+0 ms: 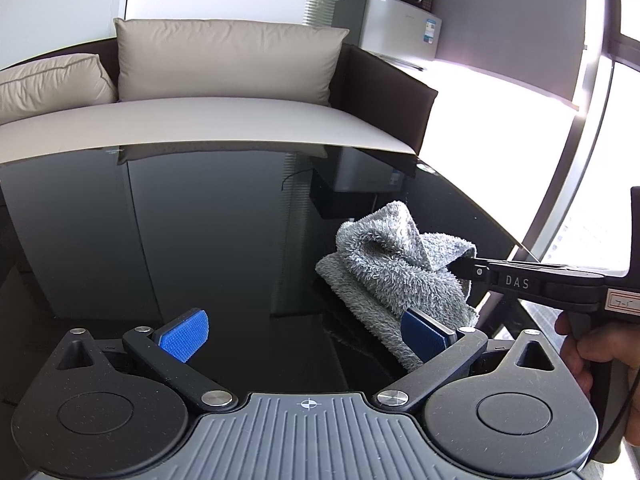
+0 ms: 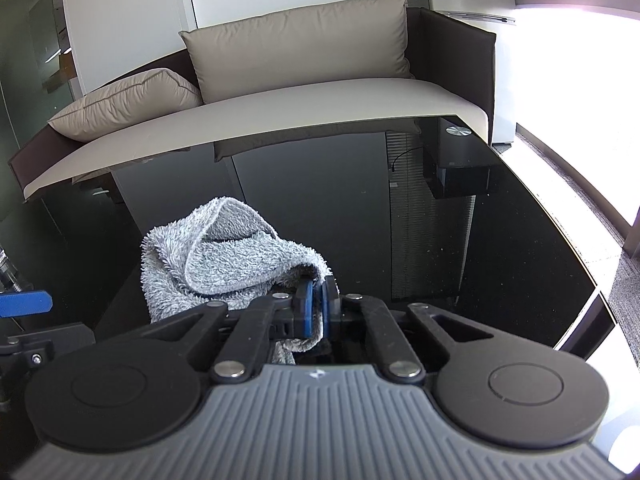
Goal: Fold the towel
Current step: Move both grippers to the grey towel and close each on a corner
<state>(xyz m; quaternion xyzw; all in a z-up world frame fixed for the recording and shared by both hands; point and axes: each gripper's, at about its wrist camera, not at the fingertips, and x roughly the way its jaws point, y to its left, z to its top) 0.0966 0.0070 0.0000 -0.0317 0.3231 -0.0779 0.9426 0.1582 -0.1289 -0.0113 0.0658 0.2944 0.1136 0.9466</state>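
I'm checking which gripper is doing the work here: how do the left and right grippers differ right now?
The left gripper is wide open; the right gripper is shut on the gray towel.
The left gripper holds nothing, though one blue pad sits in front of the towel's near edge; the right gripper pinches a towel edge and lifts it off the black table.
Both have blue pads and black linkages.
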